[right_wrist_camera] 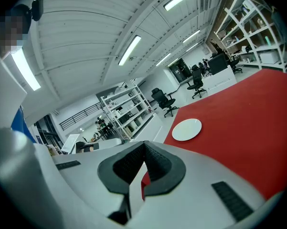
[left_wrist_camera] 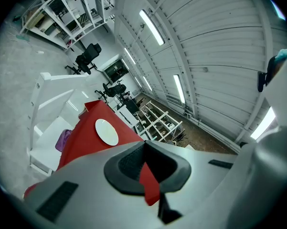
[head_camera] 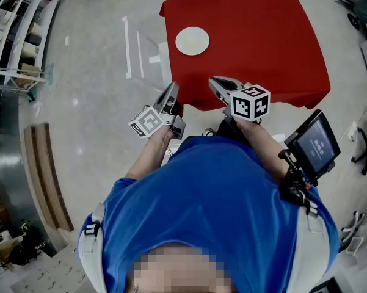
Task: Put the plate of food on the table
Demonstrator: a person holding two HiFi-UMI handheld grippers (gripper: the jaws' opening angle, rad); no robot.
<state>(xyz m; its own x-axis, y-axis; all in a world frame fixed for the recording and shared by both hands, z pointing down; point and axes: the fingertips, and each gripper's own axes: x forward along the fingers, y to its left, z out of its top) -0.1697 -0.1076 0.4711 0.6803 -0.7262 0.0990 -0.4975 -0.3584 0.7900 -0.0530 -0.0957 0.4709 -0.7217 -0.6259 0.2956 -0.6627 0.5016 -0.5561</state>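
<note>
Left tongs: jaws shut pad against pad, held just short of the near edge of the surface
Right tongs: jaws together as well, beside the left pair, over the near edge
Plate: white, flat on the red cloth near the left edge, well apart from both tongs
White rack: on the floor, just left of the surface

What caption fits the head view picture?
Left tongs and right tongs, both shut, face a red table with one white plate.
</note>
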